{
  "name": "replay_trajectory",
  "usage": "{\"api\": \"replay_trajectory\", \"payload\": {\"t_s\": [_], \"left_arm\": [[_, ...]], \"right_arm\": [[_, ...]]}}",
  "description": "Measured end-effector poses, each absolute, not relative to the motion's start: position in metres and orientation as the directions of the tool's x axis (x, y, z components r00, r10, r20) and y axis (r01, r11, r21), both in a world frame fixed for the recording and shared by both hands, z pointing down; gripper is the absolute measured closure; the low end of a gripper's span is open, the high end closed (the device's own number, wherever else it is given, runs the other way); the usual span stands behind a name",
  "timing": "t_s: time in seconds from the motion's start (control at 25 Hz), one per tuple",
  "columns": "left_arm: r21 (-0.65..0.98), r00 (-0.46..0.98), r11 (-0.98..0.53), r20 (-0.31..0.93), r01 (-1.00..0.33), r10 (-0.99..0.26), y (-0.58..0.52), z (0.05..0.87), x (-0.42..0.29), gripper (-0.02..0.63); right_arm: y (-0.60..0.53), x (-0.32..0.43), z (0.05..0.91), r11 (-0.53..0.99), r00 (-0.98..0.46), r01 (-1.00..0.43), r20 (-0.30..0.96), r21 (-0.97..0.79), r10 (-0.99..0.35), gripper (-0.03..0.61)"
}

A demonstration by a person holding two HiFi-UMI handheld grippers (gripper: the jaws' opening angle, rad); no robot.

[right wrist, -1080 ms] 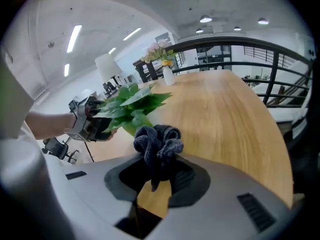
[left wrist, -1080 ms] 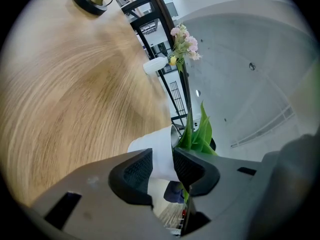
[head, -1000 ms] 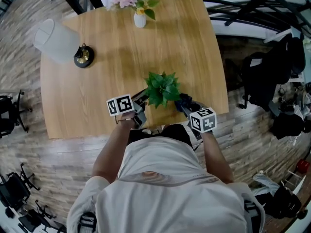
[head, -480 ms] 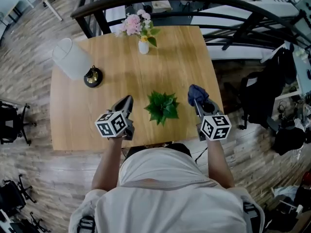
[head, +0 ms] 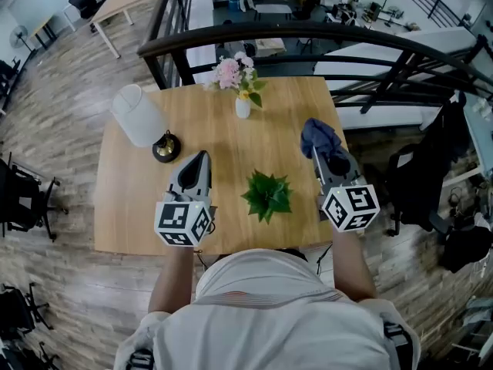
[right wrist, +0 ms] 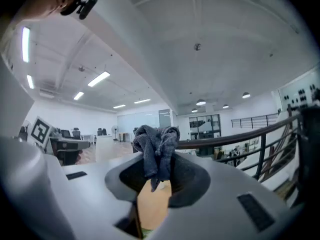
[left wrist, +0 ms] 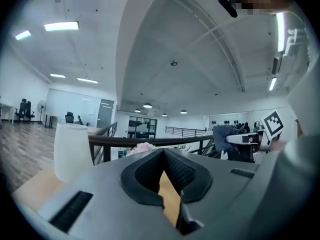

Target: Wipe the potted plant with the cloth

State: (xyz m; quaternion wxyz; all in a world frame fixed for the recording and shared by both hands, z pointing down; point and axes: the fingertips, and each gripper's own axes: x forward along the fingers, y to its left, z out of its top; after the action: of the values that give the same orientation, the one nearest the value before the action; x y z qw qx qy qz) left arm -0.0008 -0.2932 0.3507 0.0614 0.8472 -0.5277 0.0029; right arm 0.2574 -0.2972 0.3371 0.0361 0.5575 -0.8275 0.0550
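Observation:
The small green potted plant (head: 268, 195) stands on the wooden table (head: 277, 118) near its front edge, between my two raised grippers. My right gripper (head: 319, 146) is held up to the plant's right, shut on a bunched dark blue-grey cloth (head: 320, 139) that sticks out past its tips; the right gripper view shows the cloth (right wrist: 157, 150) pinched between the pads. My left gripper (head: 199, 158) is lifted to the plant's left, pointing level. Its pads (left wrist: 176, 170) meet at the tips with nothing between them.
A white lamp (head: 140, 116) on a dark round base (head: 166, 149) stands at the table's back left. A white vase of pink flowers (head: 240, 79) is at the back middle. A black railing (head: 323, 33) runs behind the table.
Both grippers have risen from beside the plant at table level to well above it and spread apart. The left gripper has let go of the plant and closed; the right still holds the cloth.

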Motion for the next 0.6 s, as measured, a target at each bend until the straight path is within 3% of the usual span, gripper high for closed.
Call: {"api": "replay_trajectory", "payload": {"t_s": [0.6], "left_arm": [[0.073, 0.392, -0.387, 0.067, -0.919, -0.918, -0.289, 0.347, -0.014, 0.6]], "right_arm": [[-0.301, 0.232, 0.333, 0.391, -0.386, -0.92, 0.114, 0.028, -0.916, 0.436]]}}
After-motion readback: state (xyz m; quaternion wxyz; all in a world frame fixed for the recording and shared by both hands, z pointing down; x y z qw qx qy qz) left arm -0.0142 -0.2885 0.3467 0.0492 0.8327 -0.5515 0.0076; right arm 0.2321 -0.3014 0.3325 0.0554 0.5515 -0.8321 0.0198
